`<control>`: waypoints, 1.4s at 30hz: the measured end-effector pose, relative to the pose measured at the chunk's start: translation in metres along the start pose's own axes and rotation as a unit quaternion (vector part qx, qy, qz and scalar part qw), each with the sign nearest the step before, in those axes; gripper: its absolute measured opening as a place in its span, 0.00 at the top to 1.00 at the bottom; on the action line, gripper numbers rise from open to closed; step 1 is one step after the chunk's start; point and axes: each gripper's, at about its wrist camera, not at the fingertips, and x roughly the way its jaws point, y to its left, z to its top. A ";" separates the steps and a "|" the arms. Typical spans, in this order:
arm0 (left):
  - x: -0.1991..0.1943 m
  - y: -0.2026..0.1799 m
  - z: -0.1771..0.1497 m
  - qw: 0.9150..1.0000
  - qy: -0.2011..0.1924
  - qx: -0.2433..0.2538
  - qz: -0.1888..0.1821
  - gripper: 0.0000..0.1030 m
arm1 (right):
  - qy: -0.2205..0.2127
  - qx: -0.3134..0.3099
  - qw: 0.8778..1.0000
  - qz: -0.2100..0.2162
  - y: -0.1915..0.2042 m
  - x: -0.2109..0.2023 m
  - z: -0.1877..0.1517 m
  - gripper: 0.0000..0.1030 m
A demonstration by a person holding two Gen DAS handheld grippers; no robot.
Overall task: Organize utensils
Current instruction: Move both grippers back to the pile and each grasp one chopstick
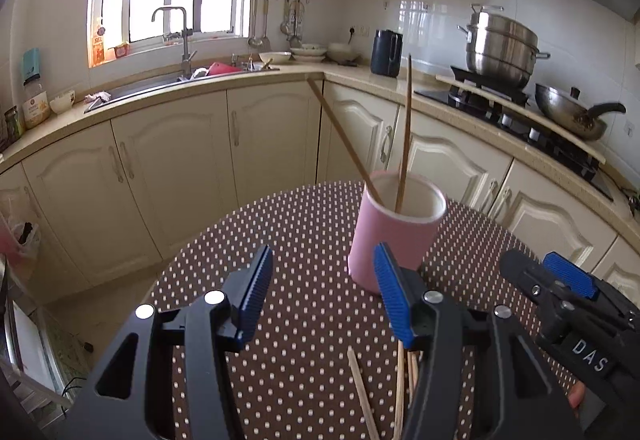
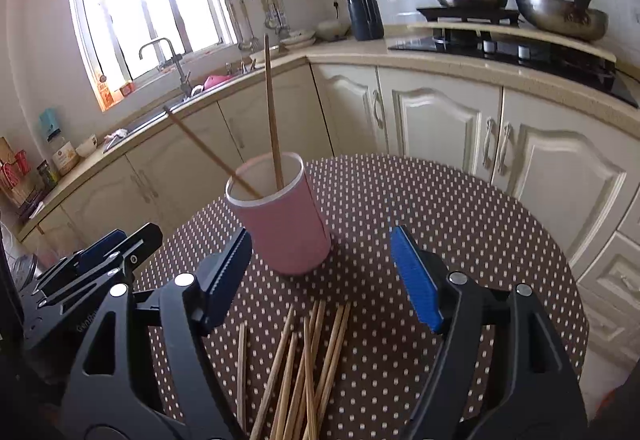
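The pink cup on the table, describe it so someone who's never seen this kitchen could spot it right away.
Find the round table with the brown polka-dot cloth, in front of the cream cabinets. The pink cup stands upright on it, beyond the loose chopsticks lying flat. It is the only container there, white inside, with two chopsticks standing in it.

White letters "DAS" are printed on the black body of the right gripper (image 1: 560,272); no other text can be read.
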 end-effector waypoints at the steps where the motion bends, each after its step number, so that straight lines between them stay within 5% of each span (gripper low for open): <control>1: 0.000 0.000 -0.004 1.000 0.006 0.003 0.002 0.49 | 0.005 0.001 1.000 -0.002 -0.001 0.000 -0.004 0.30; 22: 0.020 0.009 -0.083 0.991 0.132 -0.001 -0.001 0.47 | 0.124 0.008 0.992 0.002 -0.013 0.014 -0.081 0.30; 29: 0.023 0.008 -0.089 0.989 0.146 -0.006 -0.001 0.47 | 0.136 -0.021 0.990 0.011 0.000 0.015 -0.099 0.30; 33: 0.021 0.009 -0.093 0.989 0.148 -0.008 -0.001 0.47 | 0.149 -0.021 0.988 0.019 0.002 0.020 -0.104 0.66; 37: 0.021 0.011 -0.095 0.988 0.152 -0.010 -0.002 0.47 | 0.157 -0.019 0.987 0.020 0.002 0.022 -0.109 0.71; 39: 0.021 0.010 -0.094 0.988 0.154 -0.011 -0.002 0.47 | 0.159 -0.018 0.987 0.022 0.002 0.023 -0.110 0.84; 42: 0.021 0.008 -0.094 0.988 0.155 -0.007 -0.004 0.47 | 0.160 -0.002 0.987 0.025 -0.002 0.022 -0.113 0.88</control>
